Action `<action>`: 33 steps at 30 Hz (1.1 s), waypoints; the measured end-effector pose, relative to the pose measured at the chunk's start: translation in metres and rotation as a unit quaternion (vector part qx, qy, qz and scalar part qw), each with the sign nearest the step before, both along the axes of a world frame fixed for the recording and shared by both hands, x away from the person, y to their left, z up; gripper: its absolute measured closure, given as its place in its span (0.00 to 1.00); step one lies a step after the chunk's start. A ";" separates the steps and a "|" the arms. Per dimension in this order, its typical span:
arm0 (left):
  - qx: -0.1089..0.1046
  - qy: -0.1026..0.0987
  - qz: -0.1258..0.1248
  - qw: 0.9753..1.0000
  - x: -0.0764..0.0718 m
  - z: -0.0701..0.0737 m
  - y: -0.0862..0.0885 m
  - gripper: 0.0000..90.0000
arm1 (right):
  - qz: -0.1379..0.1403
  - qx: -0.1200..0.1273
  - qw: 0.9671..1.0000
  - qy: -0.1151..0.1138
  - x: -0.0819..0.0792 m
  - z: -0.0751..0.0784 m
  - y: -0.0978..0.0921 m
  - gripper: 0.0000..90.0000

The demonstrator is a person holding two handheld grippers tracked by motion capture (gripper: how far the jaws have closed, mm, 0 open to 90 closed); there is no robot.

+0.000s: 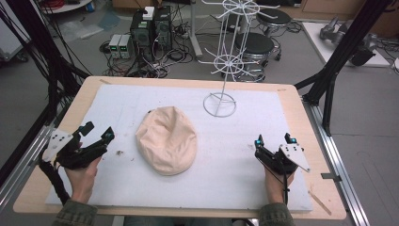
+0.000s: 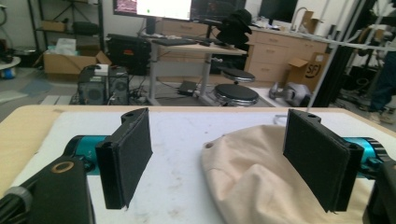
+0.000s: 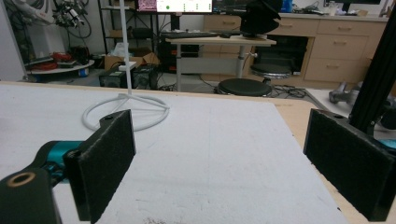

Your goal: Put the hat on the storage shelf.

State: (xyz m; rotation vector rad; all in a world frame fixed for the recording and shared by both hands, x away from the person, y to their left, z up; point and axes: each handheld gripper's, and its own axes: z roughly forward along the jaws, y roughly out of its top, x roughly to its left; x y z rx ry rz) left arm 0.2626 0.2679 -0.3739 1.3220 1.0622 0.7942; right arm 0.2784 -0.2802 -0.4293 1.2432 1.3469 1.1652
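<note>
A cream flat cap point(image 1: 167, 139) lies on the white mat in the middle of the table. Behind it to the right stands a white wire hat rack point(image 1: 229, 61) on a ring base point(image 1: 219, 104). My left gripper point(image 1: 97, 131) is open at the left of the mat, a short way from the cap's left edge. In the left gripper view the cap point(image 2: 261, 177) lies ahead toward the right jaw, with nothing between the jaws. My right gripper point(image 1: 274, 139) is open near the mat's right edge, holding nothing. The rack's ring base point(image 3: 126, 112) shows ahead in the right gripper view.
The white mat point(image 1: 117, 106) covers most of the wooden table point(image 1: 80, 101). Black frame posts point(image 1: 346, 47) stand at the table's right and left sides. Computers, cables and stools sit on the floor beyond the far edge.
</note>
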 end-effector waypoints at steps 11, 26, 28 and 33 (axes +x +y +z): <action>0.000 0.036 -0.060 0.998 0.021 0.003 -0.041 0.26 | -0.004 0.007 1.000 0.000 0.000 0.000 -0.004 0.09; 0.010 0.074 -0.098 0.992 0.040 0.001 -0.074 0.26 | 0.007 -0.002 1.000 0.004 0.000 -0.001 0.001 0.09; 0.015 0.079 -0.105 0.991 0.041 0.000 -0.078 0.26 | 0.006 -0.003 1.000 0.003 0.000 -0.001 0.000 0.09; 0.023 0.095 -0.118 0.988 0.046 -0.005 -0.090 0.26 | 0.008 -0.002 1.000 0.004 -0.001 0.000 0.002 0.09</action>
